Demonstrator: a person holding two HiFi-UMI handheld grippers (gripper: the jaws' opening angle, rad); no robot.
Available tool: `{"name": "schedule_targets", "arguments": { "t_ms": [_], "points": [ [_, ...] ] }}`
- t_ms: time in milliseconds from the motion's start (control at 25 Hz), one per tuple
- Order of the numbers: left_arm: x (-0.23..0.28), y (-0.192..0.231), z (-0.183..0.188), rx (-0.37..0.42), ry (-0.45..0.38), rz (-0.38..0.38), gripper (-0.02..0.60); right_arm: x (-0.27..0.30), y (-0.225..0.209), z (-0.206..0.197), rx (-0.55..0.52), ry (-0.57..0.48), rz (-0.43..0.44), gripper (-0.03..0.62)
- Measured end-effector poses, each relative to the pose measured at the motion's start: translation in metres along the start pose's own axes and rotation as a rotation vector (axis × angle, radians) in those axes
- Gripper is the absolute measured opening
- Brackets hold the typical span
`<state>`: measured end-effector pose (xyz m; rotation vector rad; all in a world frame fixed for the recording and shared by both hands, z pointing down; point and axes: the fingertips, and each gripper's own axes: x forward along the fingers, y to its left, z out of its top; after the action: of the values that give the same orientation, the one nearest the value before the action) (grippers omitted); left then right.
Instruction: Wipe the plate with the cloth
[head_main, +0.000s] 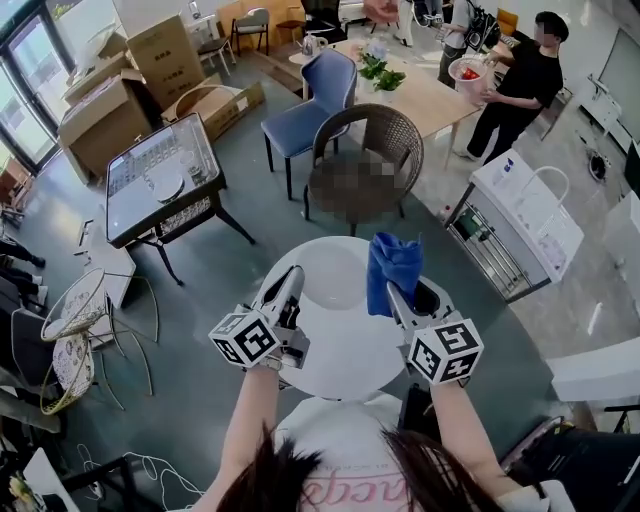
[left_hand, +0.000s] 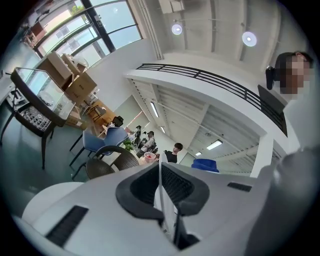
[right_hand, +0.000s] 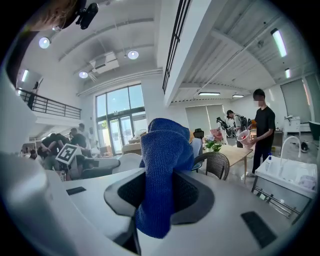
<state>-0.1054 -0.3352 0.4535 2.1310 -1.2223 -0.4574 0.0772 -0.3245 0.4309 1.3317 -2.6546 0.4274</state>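
My left gripper (head_main: 288, 290) is shut on the rim of a white plate (head_main: 332, 272), held up over the round white table (head_main: 350, 372). In the left gripper view the plate (left_hand: 160, 176) shows edge-on as a thin white strip pinched between the jaws of my left gripper (left_hand: 162, 194). My right gripper (head_main: 400, 300) is shut on a blue cloth (head_main: 393, 270), which stands bunched up above the jaws, just right of the plate. The cloth (right_hand: 164, 175) fills the gap of my right gripper (right_hand: 159, 202) and hangs out below it.
Beyond the table stand a brown wicker chair (head_main: 365, 150) and a blue chair (head_main: 312, 95). A black-framed glass table (head_main: 160, 182) and cardboard boxes (head_main: 105, 115) are at the left. A white cart (head_main: 525, 215) stands at the right, and a person in black (head_main: 522, 85) by a wooden table (head_main: 425, 92).
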Motion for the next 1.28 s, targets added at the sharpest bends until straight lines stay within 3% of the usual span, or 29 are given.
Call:
{"name": "schedule_targets", "arguments": {
  "t_ms": [160, 560, 920, 1280],
  "points": [
    [0.001, -0.005, 0.016, 0.042, -0.018, -0.020, 0.021, 0.009, 0.013, 0.011, -0.006, -0.030, 0.021, 0.133],
    [0.014, -0.022, 0.023, 0.087, -0.006, -0.065, 0.021, 0.050, 0.072, 0.048, -0.008, -0.103, 0.186, 0.133],
    [0.019, -0.035, 0.028, 0.117, -0.013, -0.073, 0.021, 0.086, 0.082, 0.038, -0.021, -0.036, 0.198, 0.133],
    [0.016, -0.033, 0.029, 0.082, -0.037, -0.079, 0.021, 0.077, 0.070, 0.014, -0.037, 0.034, 0.170, 0.133]
  ]
}}
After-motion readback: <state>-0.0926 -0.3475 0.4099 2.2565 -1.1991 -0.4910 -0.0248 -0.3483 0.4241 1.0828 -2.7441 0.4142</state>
